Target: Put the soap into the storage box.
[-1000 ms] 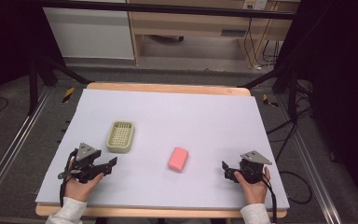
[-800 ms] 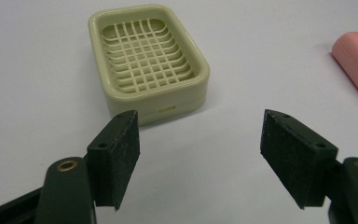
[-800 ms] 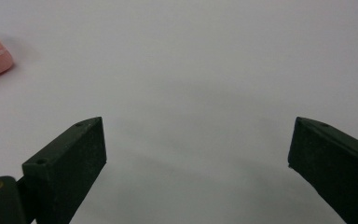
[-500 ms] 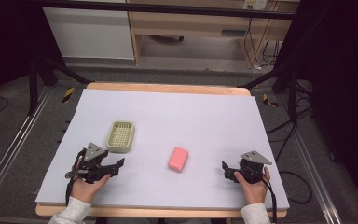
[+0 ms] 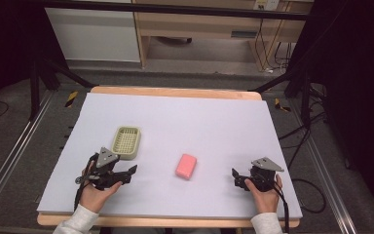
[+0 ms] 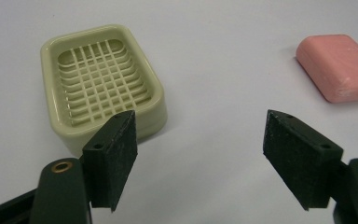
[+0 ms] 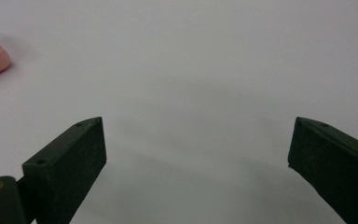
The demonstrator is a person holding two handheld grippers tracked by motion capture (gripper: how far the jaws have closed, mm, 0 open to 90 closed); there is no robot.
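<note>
Jaws of the left gripper (image 6: 200, 154) have just been opening and stand apart with nothing between them, the green soap dish (image 6: 102, 84) just ahead and the pink soap (image 6: 338, 65) (lying flat) farther off, while the right gripper (image 7: 196, 163) gapes wide over the bare table (image 5: 214, 122).

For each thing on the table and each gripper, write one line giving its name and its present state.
Soap dish: empty, upright on the white sheet.
Pink soap bar: lying flat, untouched, apart from the dish.
Left gripper: open, jaws have just been opening, nothing between them.
Right gripper: open, nothing between its jaws.
</note>
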